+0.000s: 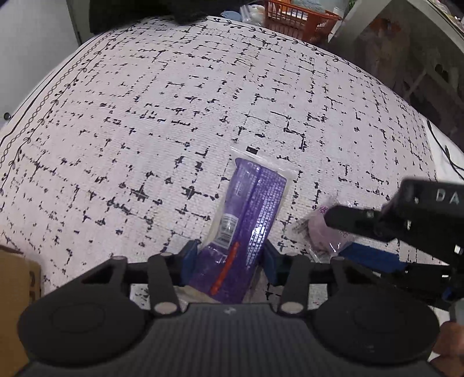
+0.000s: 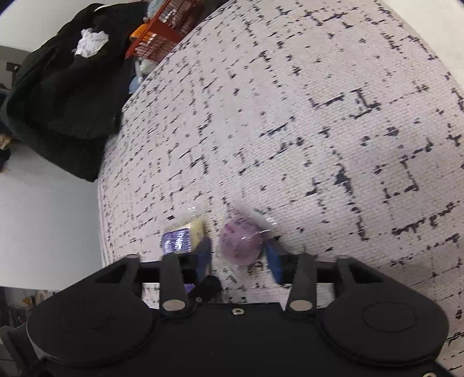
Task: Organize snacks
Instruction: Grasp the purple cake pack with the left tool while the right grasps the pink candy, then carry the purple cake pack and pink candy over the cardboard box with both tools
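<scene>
A long purple snack packet in clear wrap lies on the patterned cloth. My left gripper has its blue pads on both sides of the packet's near end, shut on it. A small round pink-purple snack in clear wrap sits between the blue fingers of my right gripper, which close on it. The same pink snack shows in the left wrist view under the right gripper's black body. The end of the purple packet shows left of the right gripper.
An orange basket stands past the cloth's far edge, also in the right wrist view. A black bag lies at the far left. A cardboard box is near left. A cable runs at right.
</scene>
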`<state>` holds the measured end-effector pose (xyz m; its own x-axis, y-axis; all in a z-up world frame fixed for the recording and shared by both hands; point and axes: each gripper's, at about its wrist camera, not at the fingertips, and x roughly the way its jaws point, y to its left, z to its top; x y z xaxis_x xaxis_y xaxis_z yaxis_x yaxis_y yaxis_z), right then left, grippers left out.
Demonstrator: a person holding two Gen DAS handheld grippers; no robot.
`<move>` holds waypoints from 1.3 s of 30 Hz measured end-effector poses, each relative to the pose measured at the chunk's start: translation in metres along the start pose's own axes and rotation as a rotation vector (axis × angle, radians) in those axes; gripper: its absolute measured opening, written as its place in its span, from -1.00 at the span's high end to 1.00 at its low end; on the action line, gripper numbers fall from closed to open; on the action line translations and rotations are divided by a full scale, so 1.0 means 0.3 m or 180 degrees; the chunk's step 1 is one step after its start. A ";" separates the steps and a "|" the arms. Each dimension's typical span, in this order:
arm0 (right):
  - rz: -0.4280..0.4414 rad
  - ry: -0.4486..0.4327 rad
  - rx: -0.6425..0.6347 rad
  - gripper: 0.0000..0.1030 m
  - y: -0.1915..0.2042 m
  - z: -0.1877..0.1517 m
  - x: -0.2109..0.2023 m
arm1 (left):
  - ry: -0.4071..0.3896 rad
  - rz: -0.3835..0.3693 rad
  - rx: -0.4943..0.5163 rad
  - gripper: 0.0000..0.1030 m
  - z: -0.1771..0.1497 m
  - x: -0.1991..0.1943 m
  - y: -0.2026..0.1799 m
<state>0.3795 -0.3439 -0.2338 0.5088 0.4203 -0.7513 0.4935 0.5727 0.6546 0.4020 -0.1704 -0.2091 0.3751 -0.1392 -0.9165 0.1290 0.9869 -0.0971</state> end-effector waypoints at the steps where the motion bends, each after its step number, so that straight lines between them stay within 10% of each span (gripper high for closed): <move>1: 0.0004 -0.0001 -0.0027 -0.01 0.007 -0.003 0.002 | -0.0006 0.0007 -0.0032 0.14 -0.003 -0.005 0.004; 11: -0.0114 -0.0175 -0.0069 0.45 0.015 0.004 0.040 | -0.0104 0.0043 -0.0364 0.17 -0.023 -0.108 0.070; 39: 0.0330 0.0095 -0.0546 0.51 0.194 -0.169 -0.076 | -0.0565 0.0369 -0.1181 0.28 -0.151 -0.472 0.282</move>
<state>0.3608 -0.2844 -0.1828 0.5282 0.5025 -0.6845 0.3108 0.6358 0.7065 0.3184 -0.0634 -0.1052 0.5241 -0.0057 -0.8516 -0.2501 0.9549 -0.1603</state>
